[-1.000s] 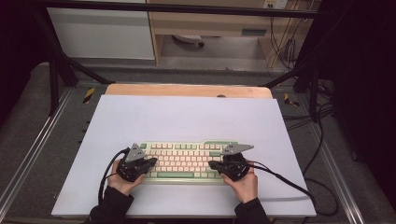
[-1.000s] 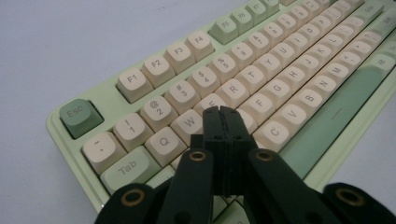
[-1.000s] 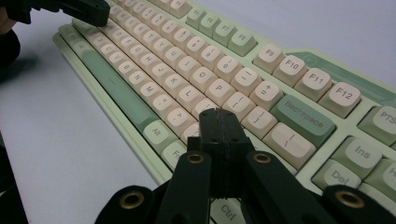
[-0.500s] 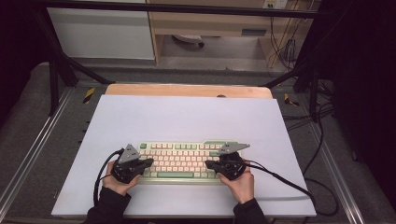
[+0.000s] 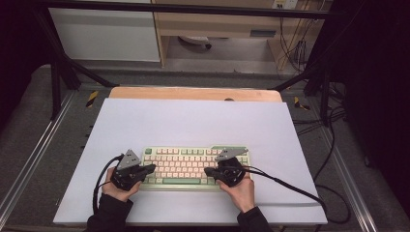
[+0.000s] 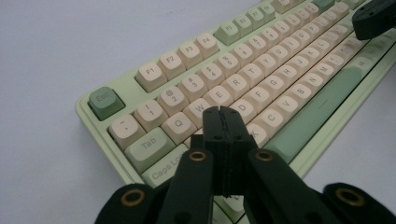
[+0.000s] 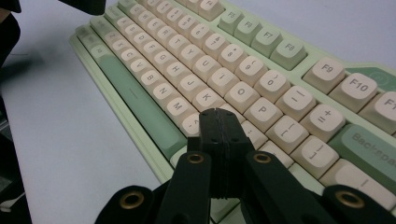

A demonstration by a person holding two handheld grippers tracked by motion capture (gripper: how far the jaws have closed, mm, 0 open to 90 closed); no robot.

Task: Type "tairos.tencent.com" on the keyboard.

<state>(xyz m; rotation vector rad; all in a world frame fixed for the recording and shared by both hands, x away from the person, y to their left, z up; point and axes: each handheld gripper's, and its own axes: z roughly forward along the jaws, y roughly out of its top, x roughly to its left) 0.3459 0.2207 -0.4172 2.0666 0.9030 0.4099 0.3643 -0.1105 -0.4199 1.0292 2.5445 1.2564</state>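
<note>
A pale green keyboard [image 5: 183,162] with cream and green keys lies on a white sheet [image 5: 193,121], near the sheet's front edge. My left gripper [image 5: 152,167] is shut and empty, and its tip points right over the keyboard's left end. In the left gripper view the closed left gripper [image 6: 223,113] hovers over the keyboard [image 6: 280,70] near the A and S keys. My right gripper [image 5: 207,170] is also shut and empty and points left over the keyboard's right half. In the right gripper view the right gripper [image 7: 219,115] sits above the keyboard [image 7: 196,56] near the L key. I cannot tell whether either tip touches a key.
The white sheet covers a wooden tabletop [image 5: 193,93] set in a metal frame. A black cable [image 5: 290,186] trails right from the right gripper over the sheet's edge. Bare sheet lies behind and beside the keyboard. More cables [image 5: 333,145] hang at the right.
The right gripper has slid left along the keyboard toward its middle. The left gripper has barely shifted. Both stay shut.
</note>
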